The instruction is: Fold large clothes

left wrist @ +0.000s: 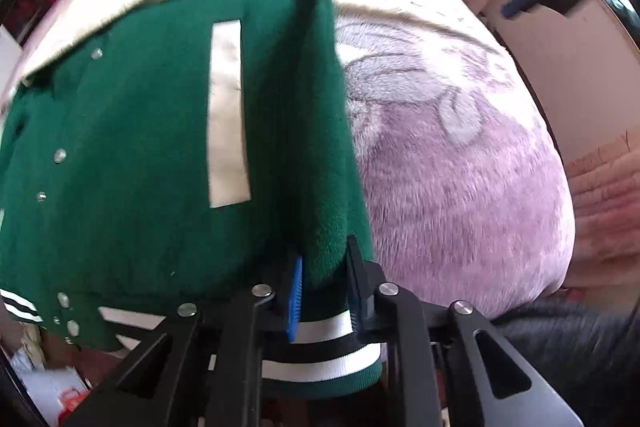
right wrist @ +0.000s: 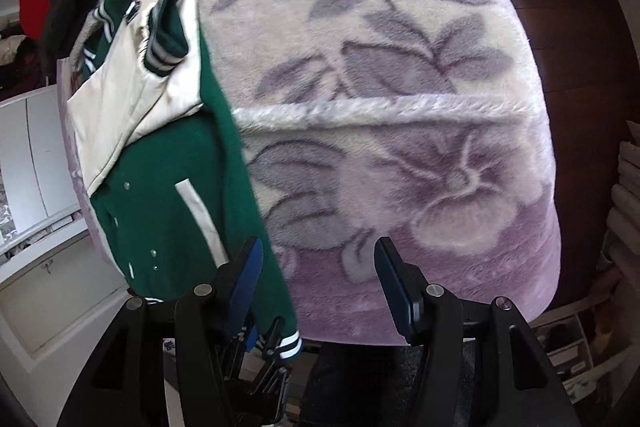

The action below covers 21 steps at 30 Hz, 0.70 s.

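Pinching the striped hem, the left gripper [left wrist: 322, 291] held the green jacket [left wrist: 160, 147] on the bed blanket [right wrist: 400, 107] — sleeves already folded in. Right gripper [right wrist: 318, 267] hovered beside it, fingers spread (empty). Advice: grip the hem's other corner before lifting — evenly.

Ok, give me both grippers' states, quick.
Left gripper: shut on the jacket at its hem edge.
Right gripper: open, holding nothing, over the blanket.
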### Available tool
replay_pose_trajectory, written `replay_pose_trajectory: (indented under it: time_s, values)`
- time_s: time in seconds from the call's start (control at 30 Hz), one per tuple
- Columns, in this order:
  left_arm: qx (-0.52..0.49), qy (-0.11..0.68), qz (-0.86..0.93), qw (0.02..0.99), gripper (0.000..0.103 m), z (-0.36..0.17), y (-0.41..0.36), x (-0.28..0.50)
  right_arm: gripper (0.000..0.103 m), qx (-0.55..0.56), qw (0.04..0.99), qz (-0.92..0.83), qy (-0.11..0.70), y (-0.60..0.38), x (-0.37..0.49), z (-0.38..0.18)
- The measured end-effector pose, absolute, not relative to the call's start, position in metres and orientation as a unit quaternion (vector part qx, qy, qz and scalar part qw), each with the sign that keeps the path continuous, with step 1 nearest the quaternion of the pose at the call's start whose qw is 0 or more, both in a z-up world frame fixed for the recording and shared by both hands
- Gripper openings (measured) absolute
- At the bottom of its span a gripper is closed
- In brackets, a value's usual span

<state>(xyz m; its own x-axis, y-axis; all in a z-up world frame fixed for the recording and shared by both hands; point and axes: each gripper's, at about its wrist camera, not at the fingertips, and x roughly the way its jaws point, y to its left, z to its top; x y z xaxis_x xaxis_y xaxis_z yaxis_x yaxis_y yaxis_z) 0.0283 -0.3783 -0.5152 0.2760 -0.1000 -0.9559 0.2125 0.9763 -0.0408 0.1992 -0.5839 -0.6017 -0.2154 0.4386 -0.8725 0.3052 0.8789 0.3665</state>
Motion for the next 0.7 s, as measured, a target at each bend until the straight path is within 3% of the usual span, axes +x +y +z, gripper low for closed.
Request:
replay_pose_trajectory:
  time_s: [0.27,0.33,0.5,0.7]
  values:
    - [-0.005,0.619,-0.04,0.784,0.016,-0.516,-0.375,0.038,0.061,0.27,0.584,0.129,0.755,-0.601,0.291,-0.631]
    - [-0.006,0.619,-0.028,0.785,0.016,-0.515,-0.376,0.04,0.068,0.292,0.588,0.165,0.736,-0.593,0.322,-0.639]
    - [-0.041,0.628,-0.005,0.777,0.015,-0.512,-0.377,0.044,0.076,0.341,0.561,0.276,0.702,-0.54,0.406,-0.681]
    - [-0.08,0.63,-0.002,0.772,0.015,-0.508,-0.363,0.042,0.077,0.356,0.494,0.332,0.72,-0.47,0.439,-0.731]
